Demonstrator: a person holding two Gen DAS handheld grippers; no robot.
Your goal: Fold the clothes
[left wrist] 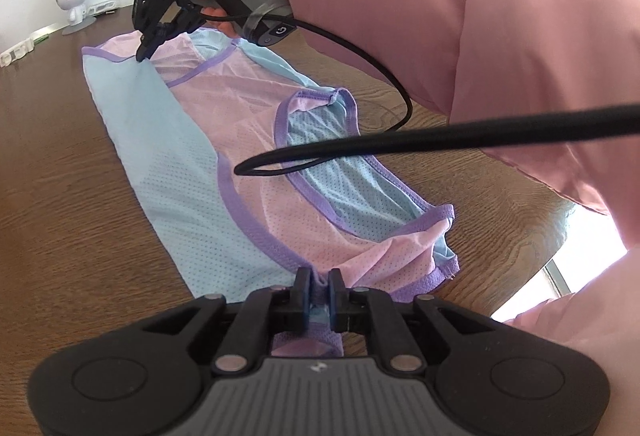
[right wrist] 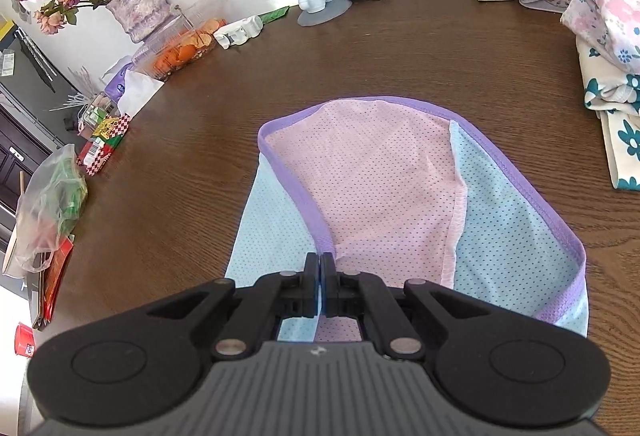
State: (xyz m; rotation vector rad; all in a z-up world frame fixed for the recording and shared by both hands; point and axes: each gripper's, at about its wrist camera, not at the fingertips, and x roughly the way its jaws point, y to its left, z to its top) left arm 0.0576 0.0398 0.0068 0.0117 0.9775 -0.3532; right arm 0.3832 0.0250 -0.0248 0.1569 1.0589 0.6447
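With both your left gripper (left wrist: 319, 278) and right gripper (right wrist: 321, 263) clenched on the pink-and-blue mesh vest (left wrist: 224, 140) lying mid-frame on the brown wooden tabletop (left wrist: 60, 176), keep its purple-trimmed edges aligned and taut.

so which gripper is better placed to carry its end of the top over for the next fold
Probably the left gripper: it pinches the strap end of the top, with the length stretching ahead. The right gripper pins the far end.
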